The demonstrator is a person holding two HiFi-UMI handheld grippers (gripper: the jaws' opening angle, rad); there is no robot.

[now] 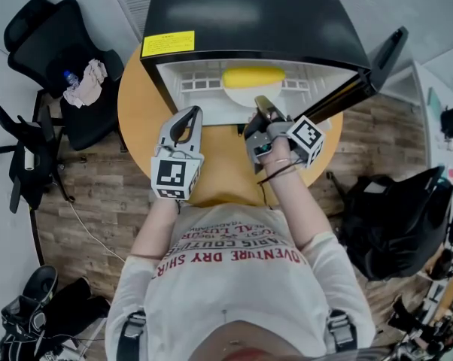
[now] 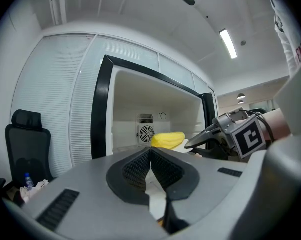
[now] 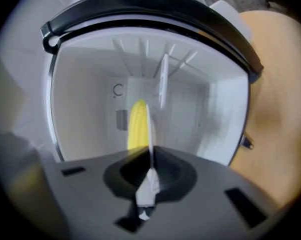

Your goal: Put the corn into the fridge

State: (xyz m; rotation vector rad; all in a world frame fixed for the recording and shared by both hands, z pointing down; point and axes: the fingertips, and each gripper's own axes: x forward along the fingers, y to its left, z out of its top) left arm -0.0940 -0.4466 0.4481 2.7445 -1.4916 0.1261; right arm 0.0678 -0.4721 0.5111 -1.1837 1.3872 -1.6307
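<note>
Forward, right tongs (image 1: 261, 104) on plate rim (image 1: 238, 102)

On my feed the person wears a white short-sleeved T-shirt (image 1: 238, 277) with red lettering, grey strap buckles (image 1: 132, 326) at both shoulders and a thin black band (image 1: 278, 173) on the right wrist. The left tool (image 1: 189, 113) and right tool (image 1: 262, 104) are grey-shelled, with black ribbed pads (image 2: 135, 169) and a black-and-white marker cube (image 1: 174, 175) each.

Corn (image 1: 253, 77) yellow; plate (image 1: 238, 96) white. Fridge (image 1: 249, 13) black outside, white inside, yellow label (image 1: 168, 43). Table (image 1: 136, 104) tan; floor (image 1: 98, 186) brown wood-grain; chair (image 1: 38, 28) black.
</note>
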